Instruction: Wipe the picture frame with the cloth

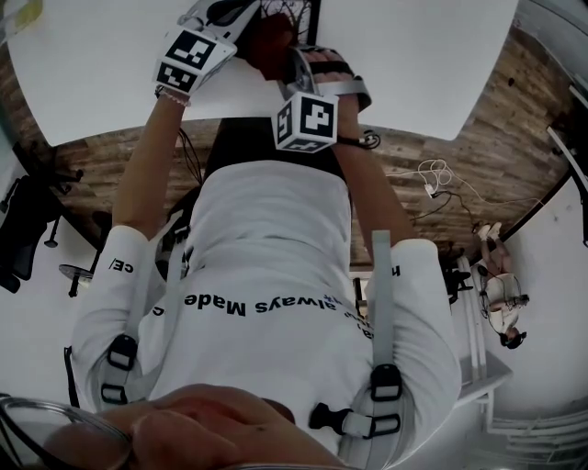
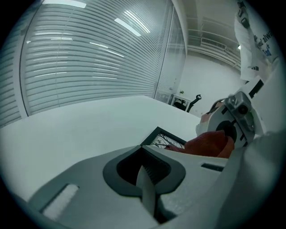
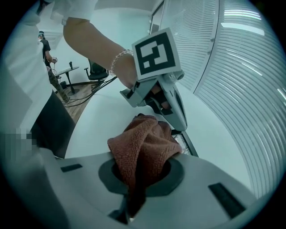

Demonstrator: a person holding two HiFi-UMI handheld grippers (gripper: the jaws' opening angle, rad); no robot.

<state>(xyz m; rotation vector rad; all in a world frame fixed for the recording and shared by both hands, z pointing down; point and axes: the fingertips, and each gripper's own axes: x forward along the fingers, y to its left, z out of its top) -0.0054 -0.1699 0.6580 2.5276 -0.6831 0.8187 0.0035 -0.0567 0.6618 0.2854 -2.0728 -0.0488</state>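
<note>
The reddish-brown cloth (image 3: 143, 147) bulges out of my right gripper (image 3: 134, 197), whose jaws are shut on it. The black picture frame (image 3: 185, 142) lies on the white table (image 3: 100, 127) just past the cloth, mostly hidden by it. My left gripper (image 3: 179, 124) points down at the frame's edge with its jaws shut. In the left gripper view its jaws (image 2: 147, 181) meet, and one frame corner (image 2: 166, 139) shows beyond them; no grip on the frame is visible. The cloth (image 2: 208, 144) rests on the frame there. From the head view both grippers, cloth (image 1: 266, 41) and frame (image 1: 303, 14) sit at the top edge.
The table edge (image 1: 413, 124) runs close to my body over a wood floor (image 1: 478, 184) with a white cable (image 1: 432, 174). Office chairs (image 1: 28, 220) stand to the left. A blind-covered glass wall (image 2: 89, 62) backs the table. A person (image 3: 47, 51) stands far off.
</note>
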